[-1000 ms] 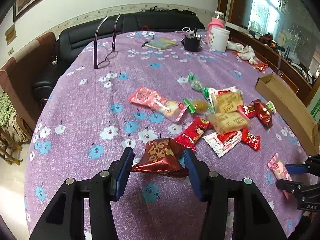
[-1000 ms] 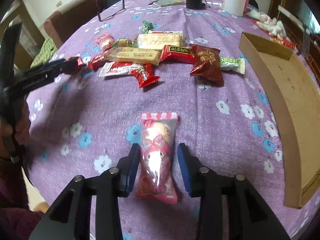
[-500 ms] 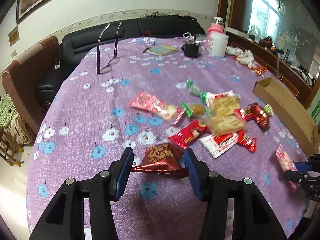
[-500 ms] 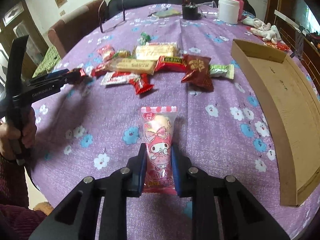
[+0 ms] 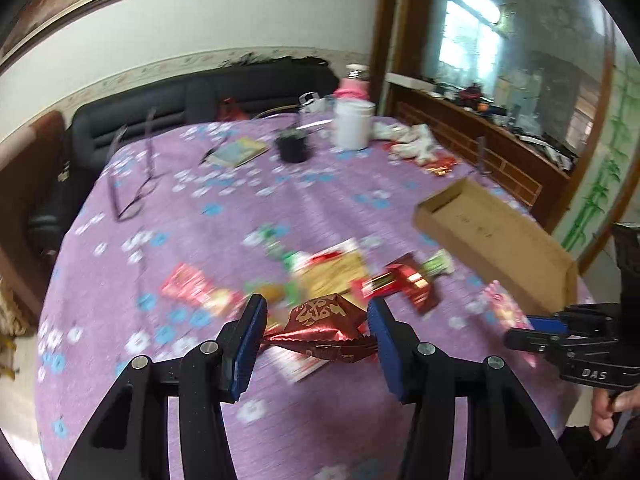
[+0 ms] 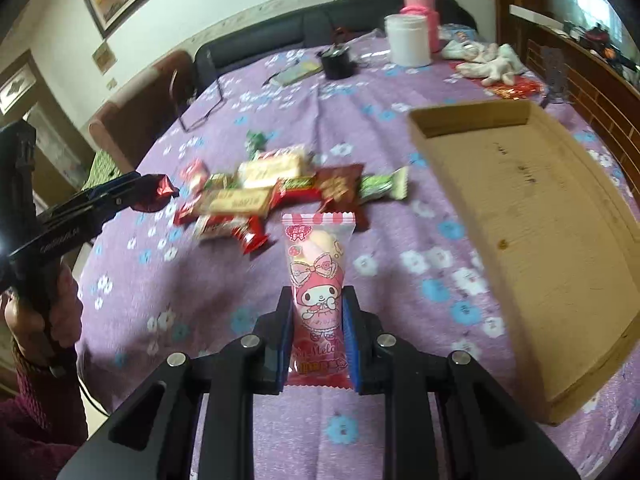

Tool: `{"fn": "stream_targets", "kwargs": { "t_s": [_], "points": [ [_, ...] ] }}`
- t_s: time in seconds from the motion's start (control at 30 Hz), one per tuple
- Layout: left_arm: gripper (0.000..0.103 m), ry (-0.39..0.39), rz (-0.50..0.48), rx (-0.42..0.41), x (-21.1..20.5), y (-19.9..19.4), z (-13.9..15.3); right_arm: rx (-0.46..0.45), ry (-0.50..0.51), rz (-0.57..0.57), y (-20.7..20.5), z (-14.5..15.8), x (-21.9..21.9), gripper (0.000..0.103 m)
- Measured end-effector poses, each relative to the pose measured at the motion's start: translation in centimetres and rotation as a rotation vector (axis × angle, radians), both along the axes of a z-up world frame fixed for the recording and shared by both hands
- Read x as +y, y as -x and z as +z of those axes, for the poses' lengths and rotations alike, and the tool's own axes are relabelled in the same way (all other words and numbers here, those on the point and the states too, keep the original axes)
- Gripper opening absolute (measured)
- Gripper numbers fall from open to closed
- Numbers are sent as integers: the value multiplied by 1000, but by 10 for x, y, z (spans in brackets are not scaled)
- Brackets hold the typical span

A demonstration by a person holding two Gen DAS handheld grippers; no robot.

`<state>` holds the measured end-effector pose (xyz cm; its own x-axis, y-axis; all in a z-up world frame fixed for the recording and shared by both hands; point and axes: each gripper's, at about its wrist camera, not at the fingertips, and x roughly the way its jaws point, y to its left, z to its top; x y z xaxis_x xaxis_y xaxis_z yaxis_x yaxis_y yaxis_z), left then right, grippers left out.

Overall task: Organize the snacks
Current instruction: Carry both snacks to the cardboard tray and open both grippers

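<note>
The left gripper (image 5: 316,332) has its blue-padded fingers (image 5: 247,350) clamped on the 2 ends of a dark red foil snack packet with gold lettering (image 5: 322,328), held clear above the round worktop under a purple cloth printed with blue and white flowers (image 5: 192,184).

The right gripper (image 6: 316,334) has just been closing, and its fingers (image 6: 349,344) are now pressed tight on the lower half of a pink, clear-fronted cartoon-rabbit candy bag (image 6: 318,280), which stands upright between them, lifted off the cloth.

In the right wrist view, the loose pile of wrapped snacks (image 6: 276,196) lies on the cloth at 11 o'clock from the pink bag, blurred by motion. A shallow brown cardboard tray (image 6: 532,220) sits at 2 o'clock from it, its floor bare. The left gripper shows at 9 o'clock with the red foil packet in its tip, a hand (image 6: 38,316) in a dark red sleeve on its grip.

Far across the worktop stand a white plastic tub (image 6: 408,40), a pink bottle (image 6: 420,8), a small black cup (image 6: 336,62), a thin booklet (image 5: 238,152) and a pair of spectacles (image 5: 136,196).
</note>
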<state>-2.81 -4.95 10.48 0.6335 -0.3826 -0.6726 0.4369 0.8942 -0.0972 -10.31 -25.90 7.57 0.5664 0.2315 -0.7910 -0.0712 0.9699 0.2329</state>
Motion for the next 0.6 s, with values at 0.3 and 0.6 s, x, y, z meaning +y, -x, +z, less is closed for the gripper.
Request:
{"fn": "stream_targets", "kwargs": {
  "t_s": [0.3,0.6],
  "points": [
    [55,21,-139,-1,-90,-16,19,-39,-68,-137,-9,16,-61,21],
    [55,36,-234,59,-188,-48,10,-3,-106,-302,-37,6,-133,21]
  ]
}}
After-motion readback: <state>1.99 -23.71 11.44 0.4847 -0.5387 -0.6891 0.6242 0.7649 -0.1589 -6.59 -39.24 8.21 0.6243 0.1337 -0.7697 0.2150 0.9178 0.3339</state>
